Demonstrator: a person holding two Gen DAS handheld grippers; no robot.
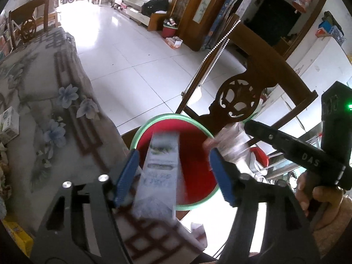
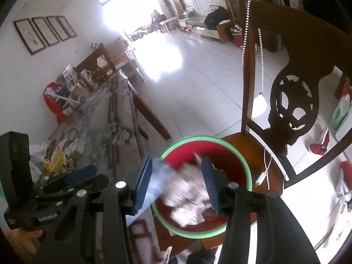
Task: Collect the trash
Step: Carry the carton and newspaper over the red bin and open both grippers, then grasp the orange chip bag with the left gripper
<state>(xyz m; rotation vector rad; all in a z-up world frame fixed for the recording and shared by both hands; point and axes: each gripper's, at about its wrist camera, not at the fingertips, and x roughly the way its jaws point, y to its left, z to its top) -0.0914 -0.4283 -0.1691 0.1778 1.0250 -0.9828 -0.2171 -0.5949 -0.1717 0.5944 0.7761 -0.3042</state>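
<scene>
Both grippers hang over the red bin (image 1: 193,154) standing on the chair seat (image 2: 246,145), placed to drop trash in. The left gripper (image 1: 173,176) has jaws spread, a blurred carton (image 1: 160,171) loose between them above the bin. The right gripper (image 2: 178,184) likewise has jaws parted, with crumpled plastic wrapping (image 2: 187,198) between them over the bin; whether either item still touches a pad cannot be told.

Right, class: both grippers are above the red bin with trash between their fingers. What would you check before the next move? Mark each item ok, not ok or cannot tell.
1. Red bin lies below both grippers: ok.
2. Bin rests on the chair seat: ok.
3. Left gripper is open around the carton, with a gap on one side: ok.
4. Carton's far end is over the bin mouth: ok.
5. Right gripper is free of the crumpled wrapper: cannot tell, it is blurred.
6. White cable on the seat is clear of the bin: ok.
</scene>
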